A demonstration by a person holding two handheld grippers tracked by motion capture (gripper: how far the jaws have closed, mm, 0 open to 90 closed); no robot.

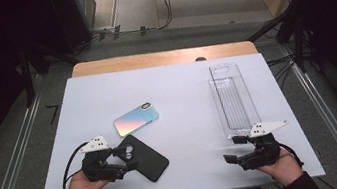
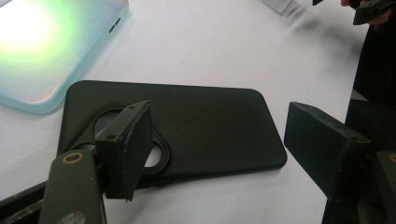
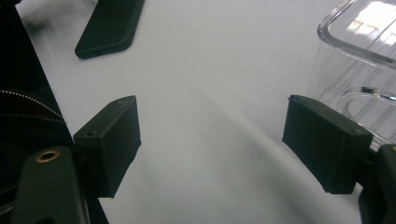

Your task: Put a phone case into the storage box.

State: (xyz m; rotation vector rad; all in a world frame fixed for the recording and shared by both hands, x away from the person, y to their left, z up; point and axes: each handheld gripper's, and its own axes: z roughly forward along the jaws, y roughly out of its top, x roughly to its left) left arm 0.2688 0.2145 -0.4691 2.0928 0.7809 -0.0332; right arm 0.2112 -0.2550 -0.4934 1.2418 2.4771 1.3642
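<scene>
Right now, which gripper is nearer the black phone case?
Left. The left gripper hovers over the black phone case; the right gripper sits far across the table, beside the clear tray.

White table top (image 1: 174, 78), its wooden far edge (image 1: 163, 58) exposed beyond the sheet. Lying flat on it: a black phone case (image 1: 143, 157), directly ahead of the left gripper (image 1: 126, 157), with one jaw over its round camera cut-out; an iridescent phone case (image 1: 135, 119), just beyond the black one and apart from it; a clear plastic tray (image 1: 231, 97), lengthwise, its near end just beside the right gripper (image 1: 231, 149).
</scene>
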